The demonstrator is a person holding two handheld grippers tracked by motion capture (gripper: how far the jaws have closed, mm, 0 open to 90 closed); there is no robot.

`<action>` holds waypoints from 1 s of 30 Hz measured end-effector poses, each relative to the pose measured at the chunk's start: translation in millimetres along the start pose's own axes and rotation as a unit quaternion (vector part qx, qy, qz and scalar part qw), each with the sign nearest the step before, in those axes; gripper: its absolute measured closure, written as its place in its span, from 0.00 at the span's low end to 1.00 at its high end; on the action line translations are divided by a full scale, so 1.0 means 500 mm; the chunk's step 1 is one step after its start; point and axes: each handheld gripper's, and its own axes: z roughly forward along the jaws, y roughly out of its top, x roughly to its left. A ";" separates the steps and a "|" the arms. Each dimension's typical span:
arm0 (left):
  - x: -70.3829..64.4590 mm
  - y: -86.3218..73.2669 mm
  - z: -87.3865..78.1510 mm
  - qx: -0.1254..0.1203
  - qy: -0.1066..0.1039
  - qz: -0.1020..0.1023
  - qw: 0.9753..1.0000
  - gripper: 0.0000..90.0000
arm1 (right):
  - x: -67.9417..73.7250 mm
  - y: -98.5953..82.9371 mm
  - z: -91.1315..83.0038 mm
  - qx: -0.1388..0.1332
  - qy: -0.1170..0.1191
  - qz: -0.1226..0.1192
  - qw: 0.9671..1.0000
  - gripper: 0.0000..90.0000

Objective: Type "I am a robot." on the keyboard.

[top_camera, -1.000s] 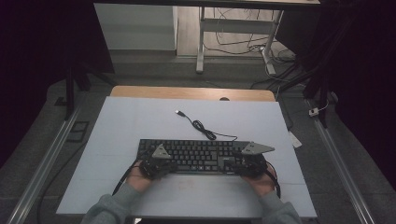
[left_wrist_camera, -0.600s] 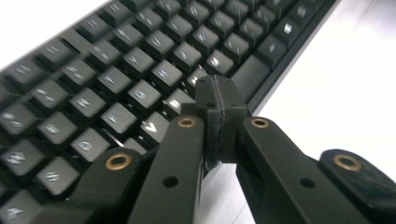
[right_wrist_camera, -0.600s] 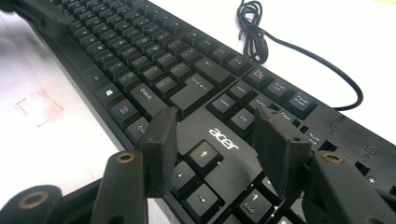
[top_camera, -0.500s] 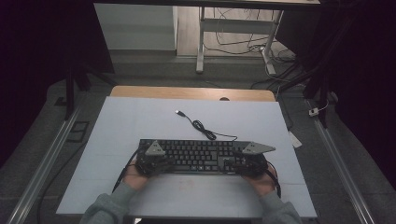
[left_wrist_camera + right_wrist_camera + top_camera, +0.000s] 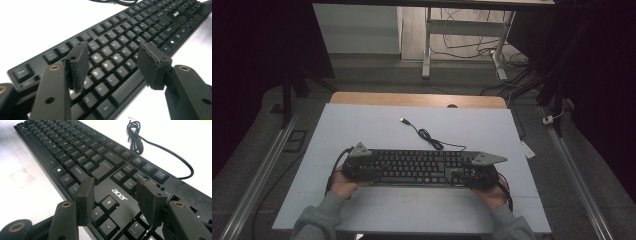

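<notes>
Matt black plastic keyboard (image 5: pixel 140 37), its keycaps faintly shiny, a glossy panel round the silver logo in the right gripper view. Left gripper (image 5: pixel 112 65): matt black arms, brass-looking rivets, rough grainy pads (image 5: pixel 79 65). Right gripper (image 5: pixel 115 202) the same. Smooth, pale, matt table (image 5: pixel 362 125). Cable (image 5: pixel 150 145) in smooth black rubbery sheath.

Grey-green sleeves (image 5: pixel 319 222) reach both wrists; each black gripper (image 5: pixel 112 65) (brass-ringed screw holes along the jaw arms) carries a grey three-cornered plate (image 5: pixel 359 150) and a trailing black cable (image 5: pixel 333 170).
</notes>
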 end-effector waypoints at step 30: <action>0.035 -0.006 -0.019 -0.002 0.025 -0.016 1.000 0.41 | -0.001 0.000 0.001 0.003 0.000 0.000 1.000 0.54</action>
